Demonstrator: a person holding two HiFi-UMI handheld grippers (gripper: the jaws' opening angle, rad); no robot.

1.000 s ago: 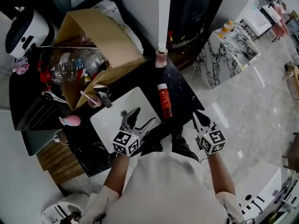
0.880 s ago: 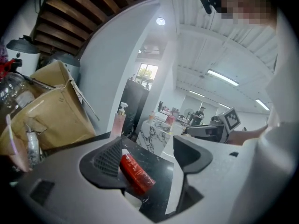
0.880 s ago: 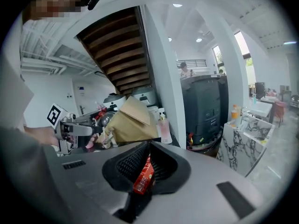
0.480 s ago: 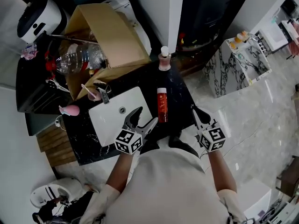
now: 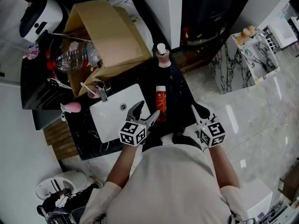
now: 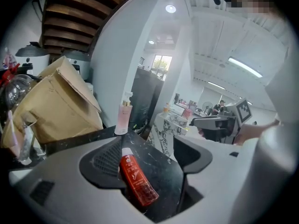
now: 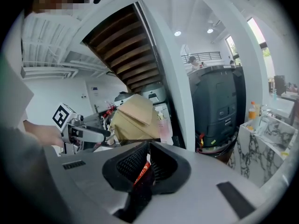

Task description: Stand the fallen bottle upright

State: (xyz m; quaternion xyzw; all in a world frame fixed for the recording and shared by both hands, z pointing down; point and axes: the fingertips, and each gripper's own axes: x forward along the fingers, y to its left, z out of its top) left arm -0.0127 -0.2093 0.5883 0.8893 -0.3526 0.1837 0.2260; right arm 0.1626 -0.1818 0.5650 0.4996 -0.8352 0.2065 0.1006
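A red bottle (image 5: 160, 102) with a white cap lies on its side on the black counter (image 5: 180, 94), just right of the white sink. My left gripper (image 5: 145, 112) stands open close by the bottle's near end. In the left gripper view the bottle (image 6: 136, 180) lies on the counter between the two wide-spread jaws, untouched. My right gripper (image 5: 198, 110) hovers at the counter's right front corner, shut and holding nothing. In the right gripper view only a red sliver of the bottle (image 7: 141, 173) shows through the narrow slit between the jaws.
A pink pump bottle (image 5: 162, 56) stands upright at the counter's back edge. A cardboard box (image 5: 107, 31) with a clear plastic bottle (image 5: 70, 59) in it sits back left. The sink (image 5: 110, 120) has a faucet (image 5: 102, 93). A marble floor (image 5: 252, 120) lies right.
My left gripper has moved forward and right, closer to the red bottle's near end. The right gripper and the bottle have kept their places; the head view shifted a little.
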